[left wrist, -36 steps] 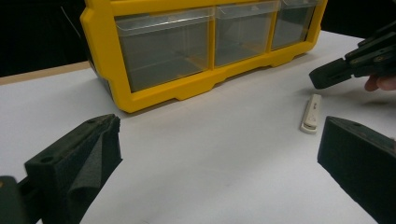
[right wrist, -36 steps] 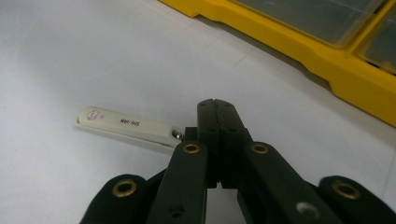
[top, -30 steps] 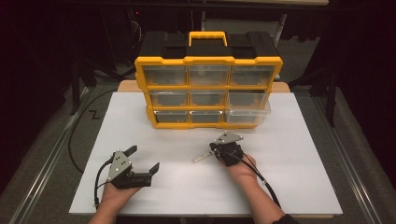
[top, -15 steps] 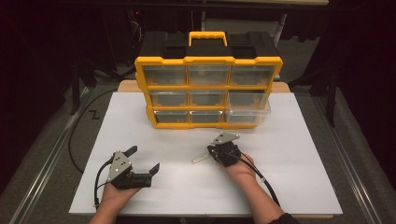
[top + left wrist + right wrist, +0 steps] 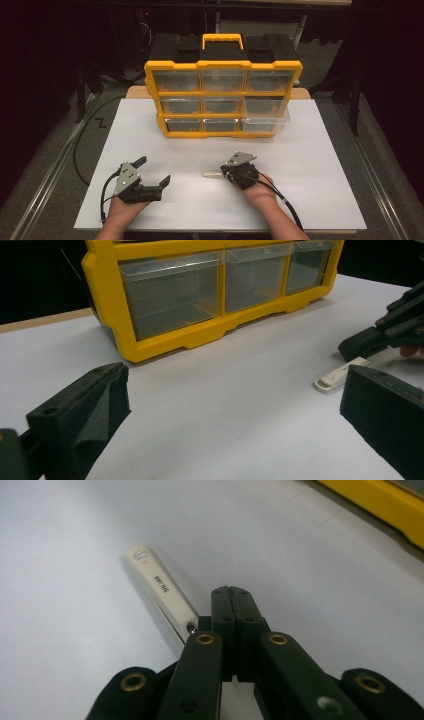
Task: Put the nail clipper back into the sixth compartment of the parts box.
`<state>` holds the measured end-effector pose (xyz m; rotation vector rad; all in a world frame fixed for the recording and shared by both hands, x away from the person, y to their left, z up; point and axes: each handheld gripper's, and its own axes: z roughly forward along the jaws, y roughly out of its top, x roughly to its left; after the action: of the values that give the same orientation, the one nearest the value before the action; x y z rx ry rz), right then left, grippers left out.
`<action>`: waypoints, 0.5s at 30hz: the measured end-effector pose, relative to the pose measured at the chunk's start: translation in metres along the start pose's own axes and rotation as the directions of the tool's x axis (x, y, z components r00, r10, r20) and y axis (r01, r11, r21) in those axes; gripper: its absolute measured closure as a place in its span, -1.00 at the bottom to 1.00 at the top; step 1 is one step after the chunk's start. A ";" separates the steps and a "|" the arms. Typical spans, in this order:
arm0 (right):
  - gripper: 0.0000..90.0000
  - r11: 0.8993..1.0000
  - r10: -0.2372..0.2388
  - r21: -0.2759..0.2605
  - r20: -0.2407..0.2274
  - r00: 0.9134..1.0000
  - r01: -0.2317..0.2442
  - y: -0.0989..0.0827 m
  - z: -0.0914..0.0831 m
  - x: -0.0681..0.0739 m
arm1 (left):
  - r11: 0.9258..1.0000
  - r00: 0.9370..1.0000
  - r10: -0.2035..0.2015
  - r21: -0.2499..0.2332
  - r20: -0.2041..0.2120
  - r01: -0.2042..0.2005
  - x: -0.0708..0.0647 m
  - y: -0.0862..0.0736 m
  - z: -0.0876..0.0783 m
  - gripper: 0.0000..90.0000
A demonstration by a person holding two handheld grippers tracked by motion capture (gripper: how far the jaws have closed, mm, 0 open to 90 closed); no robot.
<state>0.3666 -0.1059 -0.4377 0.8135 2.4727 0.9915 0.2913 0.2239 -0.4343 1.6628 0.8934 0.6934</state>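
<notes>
My right claw (image 5: 223, 174), jaws closed and empty, rests just beside the white stick (image 5: 212, 174) lying on the table (image 5: 310, 165); my left claw (image 5: 153, 170) stands open.

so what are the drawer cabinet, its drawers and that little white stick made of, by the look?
Drawer cabinet: moulded plastic by the look, yellow frame with a soft sheen and rounded edges, black top. Drawers: clear hard plastic; the yellow frame shows through them. White stick: probably smooth cream plastic, matte, with small print, lying on the white table beside the shut right tongs.
</notes>
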 end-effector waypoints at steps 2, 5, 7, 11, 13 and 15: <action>1.00 1.000 -0.008 -0.004 -0.012 1.000 0.008 -0.002 -0.003 0.005 | 1.000 1.000 0.003 -0.001 0.000 -0.003 0.000 0.000 0.000 -0.99; 1.00 1.000 -0.015 -0.009 -0.022 1.000 0.015 -0.005 -0.007 0.011 | 1.000 1.000 0.002 -0.002 0.001 -0.002 -0.001 0.000 0.000 -0.99; 1.00 1.000 -0.022 -0.009 -0.026 0.999 0.022 -0.006 -0.009 0.014 | 1.000 1.000 0.002 -0.003 0.002 -0.002 -0.001 0.000 0.001 -0.99; 1.00 0.999 -0.033 -0.014 -0.045 0.998 0.032 -0.008 -0.015 0.020 | 1.000 1.000 0.000 -0.003 -0.001 0.000 -0.001 0.000 0.000 -0.99; 1.00 0.999 -0.034 -0.022 -0.061 0.998 0.033 -0.009 -0.017 0.024 | 1.000 1.000 -0.010 -0.011 0.002 0.010 -0.001 0.001 -0.001 -0.99; 1.00 0.999 -0.030 -0.036 -0.077 0.997 0.027 -0.011 -0.020 0.026 | 1.000 1.000 -0.007 -0.011 0.001 0.007 -0.001 0.001 -0.001 -0.99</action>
<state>0.3320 -0.1061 -0.4341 0.7401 2.5169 1.0719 0.2902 0.2238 -0.4327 1.6492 0.8931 0.6916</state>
